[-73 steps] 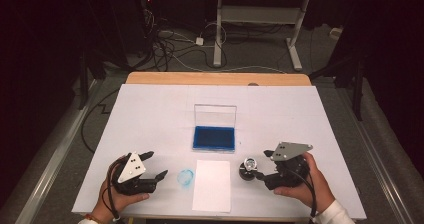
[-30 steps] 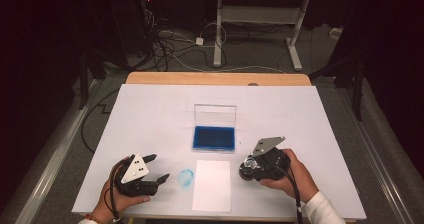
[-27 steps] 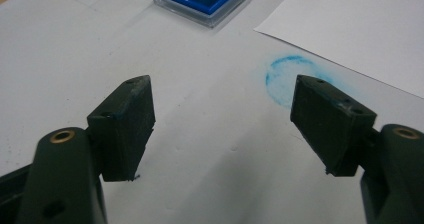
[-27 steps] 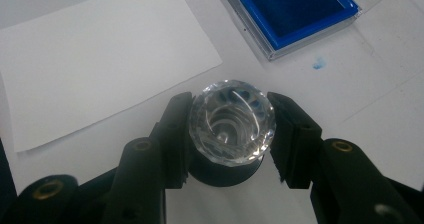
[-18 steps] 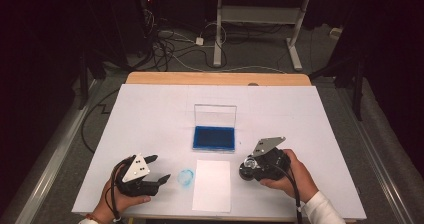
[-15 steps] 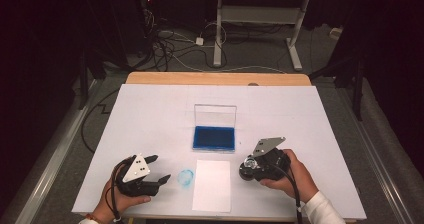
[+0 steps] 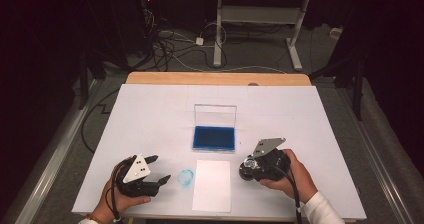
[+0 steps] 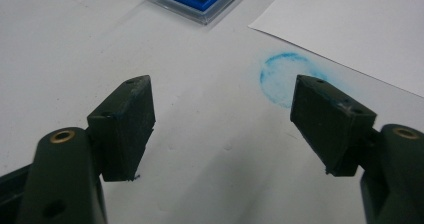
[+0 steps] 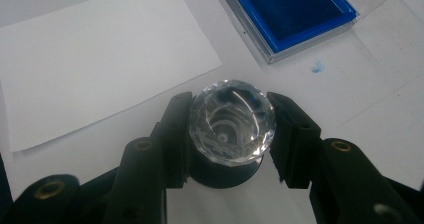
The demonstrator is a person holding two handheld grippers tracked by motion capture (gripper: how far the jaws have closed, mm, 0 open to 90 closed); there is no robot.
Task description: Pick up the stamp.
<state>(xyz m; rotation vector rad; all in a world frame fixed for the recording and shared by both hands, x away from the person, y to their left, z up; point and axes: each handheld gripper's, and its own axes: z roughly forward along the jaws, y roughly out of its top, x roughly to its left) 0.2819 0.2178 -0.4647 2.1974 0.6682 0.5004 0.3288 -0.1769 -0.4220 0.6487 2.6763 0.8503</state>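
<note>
- Near the front edge of the white table top (image 7: pixel 150 114), right of its middle, my right gripper (image 9: pixel 226 134) is clamped on a clear faceted crystal-topped stamp with a dark round base (image 9: pixel 231 121); both black pads press its sides.
- From above, that same stamp (image 7: pixel 247 165) sits at the tip of the right gripper (image 7: pixel 252 165), just right of the blank white sheet of paper (image 7: pixel 212 184), and my right hand (image 7: pixel 292 176) wraps the gripper's body from behind.
- Whether the stamp's base touches the table I cannot tell.
- My left gripper (image 8: pixel 220 114) is released, its two black jaws standing apart with nothing but bare table between them.
- It lies toward the front left corner (image 7: pixel 152 171), held in my left hand (image 7: pixel 117 201), and points toward the paper.
- A faint round blue ink ring (image 8: pixel 287 79) marks the table just beyond the left gripper's tips, between that gripper and the paper's left edge; in the high view it shows as a pale blue circle (image 7: pixel 186 176).
- A shallow blue ink pad in a clear plastic case with its lid standing open (image 7: pixel 214 136) rests at the middle of the table, just behind the paper's far edge and apart from it.
- In the right gripper view the ink pad (image 9: pixel 295 9) lies beyond the stamp, with a small blue smudge (image 9: pixel 316 67) on the table near its corner.
</note>
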